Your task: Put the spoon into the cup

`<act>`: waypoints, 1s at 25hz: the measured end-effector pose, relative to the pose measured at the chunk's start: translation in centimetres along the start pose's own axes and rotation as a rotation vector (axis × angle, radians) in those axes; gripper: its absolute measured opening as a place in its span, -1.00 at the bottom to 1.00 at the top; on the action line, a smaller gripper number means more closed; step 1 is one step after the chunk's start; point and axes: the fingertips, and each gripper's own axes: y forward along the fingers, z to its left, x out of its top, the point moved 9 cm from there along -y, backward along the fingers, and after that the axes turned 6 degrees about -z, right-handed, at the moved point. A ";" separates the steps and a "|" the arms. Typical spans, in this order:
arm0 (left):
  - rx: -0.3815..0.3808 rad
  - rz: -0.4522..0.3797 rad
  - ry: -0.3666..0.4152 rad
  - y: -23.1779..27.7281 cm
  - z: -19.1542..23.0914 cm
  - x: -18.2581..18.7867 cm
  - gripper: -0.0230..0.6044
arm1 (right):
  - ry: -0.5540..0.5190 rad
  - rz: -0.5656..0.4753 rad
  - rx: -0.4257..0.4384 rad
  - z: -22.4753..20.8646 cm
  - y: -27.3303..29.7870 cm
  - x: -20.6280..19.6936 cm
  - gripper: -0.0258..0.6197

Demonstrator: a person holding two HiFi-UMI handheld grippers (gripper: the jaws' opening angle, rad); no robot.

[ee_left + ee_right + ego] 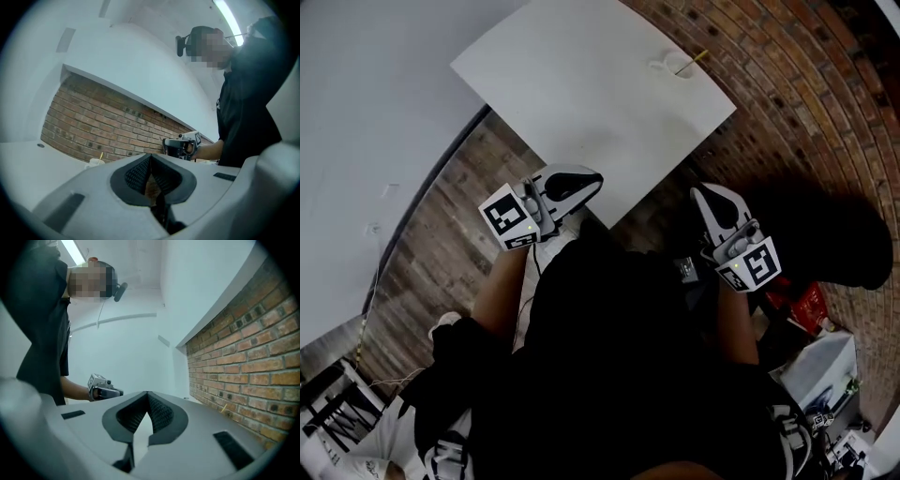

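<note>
1. Nearest the operator, the left claw point(586, 178) sits at 10 o'clock and the right claw point(705, 192) at 2 o'clock. Both are fully closed, tips meeting, with nothing held.
2. Beyond them the white bench point(581, 84) extends toward 12 o'clock.
3. At 1 o'clock, near the far edge of the bench, stands the cup point(664, 66). The spoon point(694, 62) rests in it, handle leaning outward. The task appears complete.
4. Hazard: the cup looks light and stands close to the edge by the brick wall point(806, 103). A claw reaching back in could catch the protruding handle, tipping the cup or flicking the spoon out.
</note>
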 end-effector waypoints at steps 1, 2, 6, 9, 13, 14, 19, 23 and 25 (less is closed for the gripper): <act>-0.004 0.006 0.010 0.3 -0.9 -0.1 -0.87 | 0.009 0.006 0.007 0.6 -0.5 -0.3 -0.90; -0.007 0.012 0.019 0.6 -2.0 -0.2 -0.87 | 0.018 0.009 0.018 1.1 -0.8 -0.4 -0.90; 0.023 0.040 -0.004 -0.3 -5.9 -1.7 -0.87 | 0.042 0.001 0.089 4.4 -1.3 -1.2 -0.90; 0.047 0.067 -0.038 -0.7 -9.4 -3.2 -0.87 | 0.074 0.007 0.108 6.9 -2.5 -2.5 -0.90; 0.015 0.098 -0.059 -0.7 -14.7 -5.3 -0.87 | 0.119 -0.006 0.113 10.4 -6.3 -4.1 -0.90; 0.009 0.111 -0.069 -0.9 -15.6 -5.8 -0.87 | 0.124 0.000 0.107 11.2 -7.1 -4.4 -0.90; -0.016 0.154 -0.097 -2.0 -18.4 -7.6 -0.87 | 0.125 0.092 0.107 14.1 -9.7 -6.4 -0.90; -0.021 0.168 -0.114 -2.8 -19.0 -8.5 -0.87 | 0.119 0.062 0.149 15.5 -10.6 -5.8 -0.90; -0.033 0.181 -0.109 -2.7 -19.1 -8.5 -0.87 | 0.111 0.047 0.157 15.8 -11.2 -5.5 -0.90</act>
